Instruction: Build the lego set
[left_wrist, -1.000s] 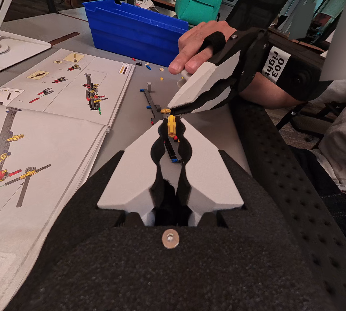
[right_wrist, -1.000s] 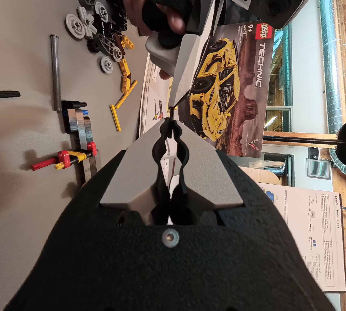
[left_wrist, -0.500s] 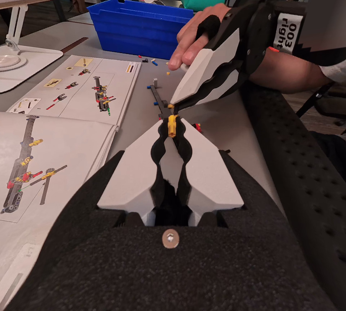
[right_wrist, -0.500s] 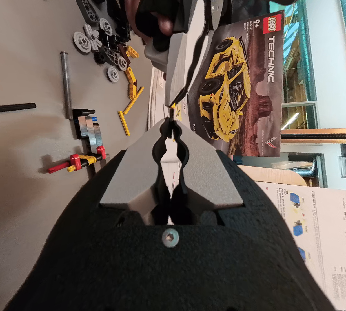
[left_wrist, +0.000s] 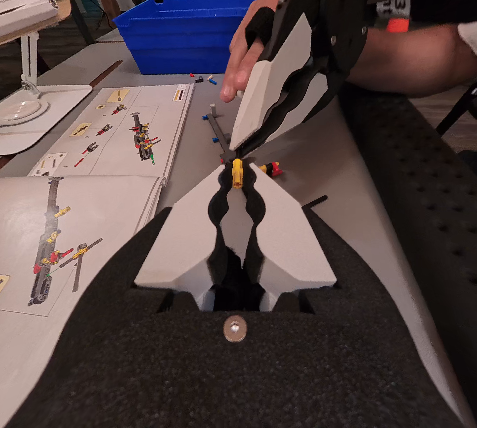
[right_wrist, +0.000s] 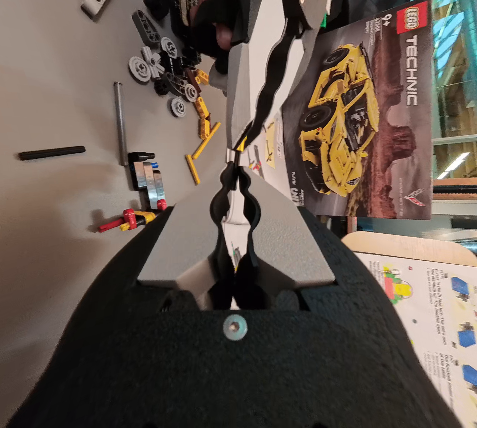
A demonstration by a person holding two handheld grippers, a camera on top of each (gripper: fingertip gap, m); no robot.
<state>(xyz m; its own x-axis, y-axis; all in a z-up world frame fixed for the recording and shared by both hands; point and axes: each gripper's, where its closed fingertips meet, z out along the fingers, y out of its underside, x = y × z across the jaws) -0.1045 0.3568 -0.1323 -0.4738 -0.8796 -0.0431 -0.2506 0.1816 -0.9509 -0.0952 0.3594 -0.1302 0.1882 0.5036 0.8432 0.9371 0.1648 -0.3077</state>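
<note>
The pair has lifted; left tongs (left_wrist: 237, 173) pinch a yellow connector (left_wrist: 237, 172), right tongs (right_wrist: 234, 173) a black axle (right_wrist: 235, 170).

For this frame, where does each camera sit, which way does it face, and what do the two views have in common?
Left wrist view: sits behind the left tool, facing across the grey table toward the blue plastic bin; shows its own white fingers pinching a small yellow connector piece.
Right wrist view: sits behind the right tool, rolled sideways, facing the propped set box with the yellow car picture; shows its grey fingers pinching a thin black axle.
Shared: each sees the other tool, tip to tip, and the yellow piece.
</note>
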